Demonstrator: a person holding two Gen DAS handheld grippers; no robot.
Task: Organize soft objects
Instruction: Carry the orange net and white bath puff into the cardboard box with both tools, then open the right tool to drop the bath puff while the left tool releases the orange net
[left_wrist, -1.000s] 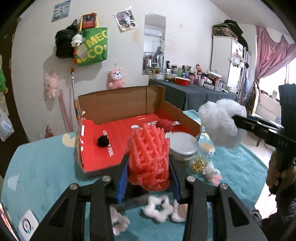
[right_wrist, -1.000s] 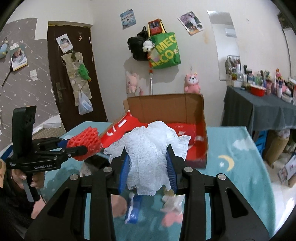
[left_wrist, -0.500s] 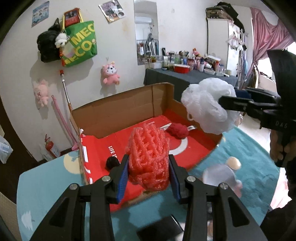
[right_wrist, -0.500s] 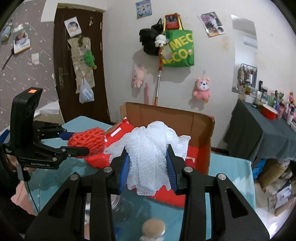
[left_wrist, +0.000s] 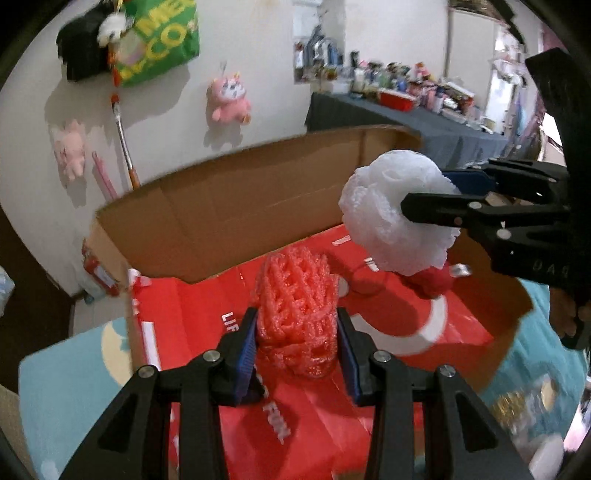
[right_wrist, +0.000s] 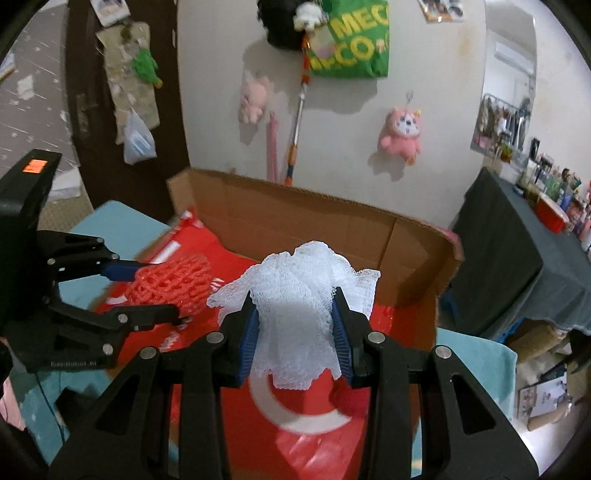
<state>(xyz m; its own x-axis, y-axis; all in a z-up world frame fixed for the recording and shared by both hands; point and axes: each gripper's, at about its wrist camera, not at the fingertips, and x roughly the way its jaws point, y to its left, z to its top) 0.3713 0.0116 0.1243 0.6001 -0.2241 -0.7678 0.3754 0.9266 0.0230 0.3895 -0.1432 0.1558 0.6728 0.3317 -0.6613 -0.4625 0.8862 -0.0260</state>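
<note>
where a second ago they hung short of the box (left_wrist: 229, 206), the left gripper (left_wrist: 297, 334) clasping red mesh (left_wrist: 295, 310) and right gripper (right_wrist: 295, 334) clasping white mesh (right_wrist: 299, 314) now hover over its red floor, printed "fun".

1. Left gripper (left_wrist: 295, 332) tilts downward, its jaws clamped on a red mesh puff (left_wrist: 297, 314).
2. Right gripper (right_wrist: 295, 332) alongside, angled down, jaws pinching a white mesh puff (right_wrist: 299, 314).
</note>
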